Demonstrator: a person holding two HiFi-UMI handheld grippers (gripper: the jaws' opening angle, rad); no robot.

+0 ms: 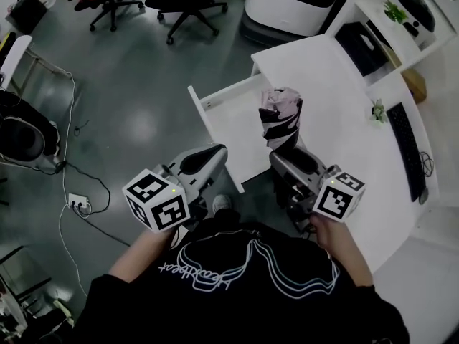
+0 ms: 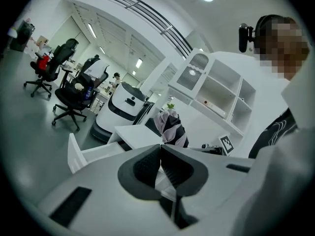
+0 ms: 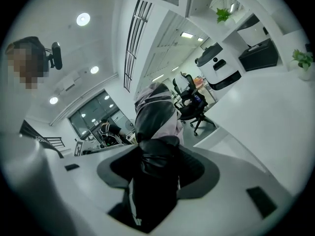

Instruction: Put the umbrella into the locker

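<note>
A folded umbrella [image 1: 281,117] in black and pale pink stands up out of my right gripper [image 1: 288,156], whose jaws are shut on its lower end. In the right gripper view the umbrella [image 3: 156,132] fills the middle, black pads pressed on both sides of it. My left gripper [image 1: 209,158] is beside it to the left, its pads together with nothing between them; its own view shows the left gripper [image 2: 160,167] shut and the umbrella [image 2: 171,128] beyond. An open white locker door [image 1: 215,131] stands out from the white cabinet [image 1: 323,92] just ahead of both grippers.
A keyboard [image 1: 407,149] and a small plant [image 1: 378,110] lie on the white top at the right. Black office chairs [image 1: 183,2] and a white robot base [image 1: 290,2] stand on the grey floor behind. A power strip [image 1: 79,205] and cables lie at the left.
</note>
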